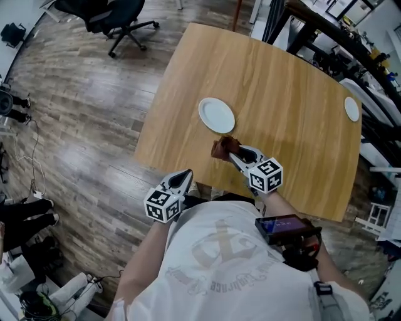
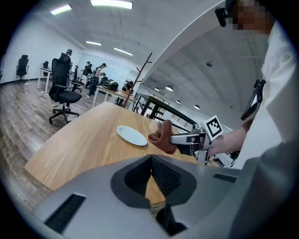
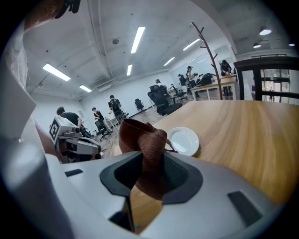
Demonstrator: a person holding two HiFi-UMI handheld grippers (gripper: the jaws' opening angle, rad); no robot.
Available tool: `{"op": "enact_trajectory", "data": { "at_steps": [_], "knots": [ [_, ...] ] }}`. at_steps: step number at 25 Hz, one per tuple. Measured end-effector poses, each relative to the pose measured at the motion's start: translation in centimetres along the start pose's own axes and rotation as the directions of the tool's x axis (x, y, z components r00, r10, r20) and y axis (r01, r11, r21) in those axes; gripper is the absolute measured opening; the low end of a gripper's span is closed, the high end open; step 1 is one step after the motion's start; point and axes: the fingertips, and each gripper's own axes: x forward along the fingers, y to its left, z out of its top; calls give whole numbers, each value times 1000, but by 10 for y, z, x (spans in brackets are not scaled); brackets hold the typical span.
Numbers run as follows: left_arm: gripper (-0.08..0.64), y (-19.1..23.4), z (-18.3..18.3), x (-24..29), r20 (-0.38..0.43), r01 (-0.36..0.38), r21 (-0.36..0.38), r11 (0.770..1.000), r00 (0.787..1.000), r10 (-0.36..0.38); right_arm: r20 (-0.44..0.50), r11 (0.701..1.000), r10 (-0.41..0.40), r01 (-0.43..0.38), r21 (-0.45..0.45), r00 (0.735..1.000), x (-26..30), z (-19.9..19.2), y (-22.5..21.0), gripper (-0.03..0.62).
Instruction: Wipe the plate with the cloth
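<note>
Two grippers are in play, and only one carries anything: the right gripper (image 1: 231,153) has its jaws closed on the brown cloth (image 1: 220,148), which its own view shows as a bunched fold rising out from between the two pads. The cloth is held over the wooden table (image 1: 282,88), just beside the near rim of the white plate (image 1: 217,115); no view settles whether fabric and plate touch. The plate lies flat toward the left half of the tabletop, well in from the near edge, and its face looks bare. The left gripper (image 1: 185,175) hangs back off the table's near edge, close to the person's torso and over the wood-patterned floor (image 1: 81,113) — its jaws are drawn together at the tips with nothing between them, only a wedge of tabletop showing through the gap behind the pads. A second, smaller white plate (image 1: 352,109) sits near the table's far right edge, well apart from the first. A black office chair (image 1: 116,19) stands on the floor beyond the table's left corner.
</note>
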Motion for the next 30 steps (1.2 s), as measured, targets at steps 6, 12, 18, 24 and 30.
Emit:
{"op": "enact_trajectory", "data": {
  "at_steps": [6,12,18,24,30],
  "knots": [
    [11,6,15,18,-32,70,23,997,997,-69,-32,993,-117,117,9,993,13,6,-39,129],
    [11,4,15,29,-83,138,44,989,988,-134,-80,978,-209,209,-9,975,28,14,-80,129],
    [11,13,21,36,-78,132,12,991,988,-131,-195,966,-248,229,-117,949,51,15,-120,129],
    [11,34,18,29,-76,81,-39,996,994,-84,-245,962,-231,183,-201,942,94,43,-139,129],
    [11,46,14,28,-75,50,-64,997,996,-55,-260,954,-199,125,-274,945,144,72,-146,129]
  ]
}}
